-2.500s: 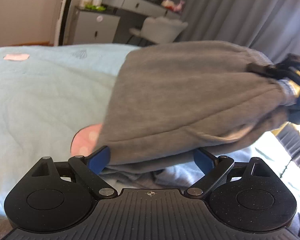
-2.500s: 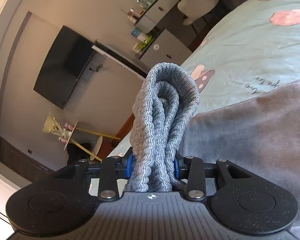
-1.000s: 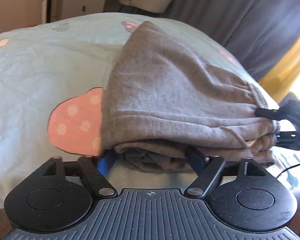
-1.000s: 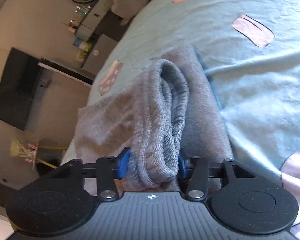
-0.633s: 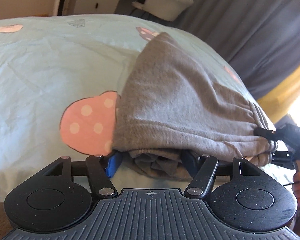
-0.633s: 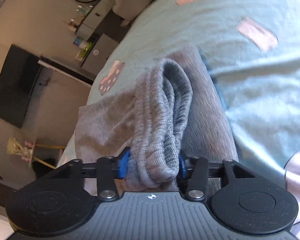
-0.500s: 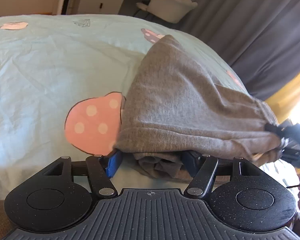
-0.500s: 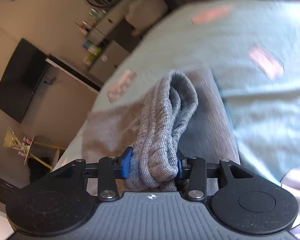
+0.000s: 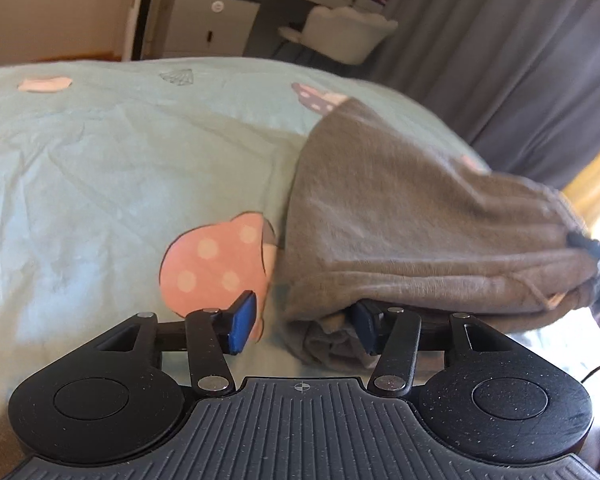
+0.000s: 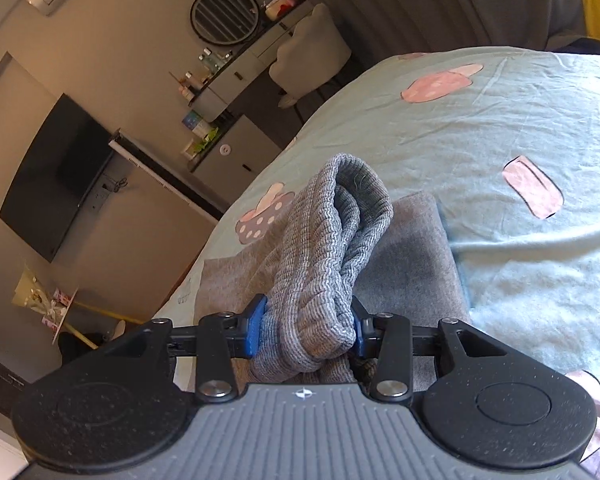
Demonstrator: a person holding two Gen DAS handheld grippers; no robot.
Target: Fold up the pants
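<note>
- Grey pants (image 9: 412,220) lie folded in a thick bundle on the bed (image 9: 120,168), over a light blue sheet printed with pink mushrooms. One end of the bundle is raised off the sheet.
- Left hand-held gripper (image 9: 304,326): jaws have just been closing. In the left wrist view the left blue pad (image 9: 242,322) stands clear of the cloth, over the pink mushroom print (image 9: 214,264). The right pad is tucked under the near lower edge of the bundle. Only that corner of the cloth sits between the jaws; no pinch from both sides. Jaws partly spread.
- Right hand-held gripper (image 10: 304,330): both pads press on the ribbed waistband (image 10: 332,248), which is bunched in several layers and rises upright between the fingers. Grip firm.
- In the left wrist view the right hand-held gripper shows as a dark shape at the far right end of the bundle, blurred.
- Background: grey cabinet (image 9: 208,26), pale chair (image 9: 340,32), dark curtain (image 9: 520,60); a wall-mounted TV (image 10: 56,176) in the right wrist view.
</note>
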